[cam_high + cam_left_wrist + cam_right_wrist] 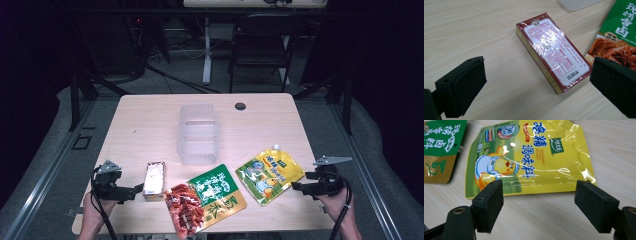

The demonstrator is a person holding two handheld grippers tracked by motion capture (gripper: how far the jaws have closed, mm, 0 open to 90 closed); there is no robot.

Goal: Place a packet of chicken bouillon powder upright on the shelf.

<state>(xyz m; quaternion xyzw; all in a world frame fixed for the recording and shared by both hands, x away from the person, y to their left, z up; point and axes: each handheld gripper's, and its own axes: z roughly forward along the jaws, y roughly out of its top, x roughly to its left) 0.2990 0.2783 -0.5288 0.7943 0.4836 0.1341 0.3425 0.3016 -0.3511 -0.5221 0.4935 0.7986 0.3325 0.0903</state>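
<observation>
On the wooden counter [150,120], the clear plastic bin [198,134] standing near the middle serves as the landmark for everything else. Farthest to the left of the bin and nearer the person, the left gripper [131,190] hovers low over the counter with its jaws spread wide and nothing between them; in the left gripper view [536,82] the two black pads sit well apart, pointing toward the small box. That small wrapped box [154,180] lies flat, front-left of the bin, just beside the left gripper's tips; in the left gripper view the box [554,50] shows a red-bordered label under shiny film and lies between the lines of the two jaws but ahead of them, untouched. Directly in front of the bin lies a red packet [185,209], overlapping the near edge of a green and gold pouch [220,192], whose corner also shows in the left gripper view [621,22]. Front-right of the bin lies the yellow spouted pouch [269,175], flat, its spout pointing toward the bin's side of the counter. Farthest right of the bin, the right gripper [299,187] is held low, just beside the yellow pouch's edge; in the right gripper view [539,205] its jaws are wide apart and empty, with the yellow pouch [534,157] lying just beyond them.
</observation>
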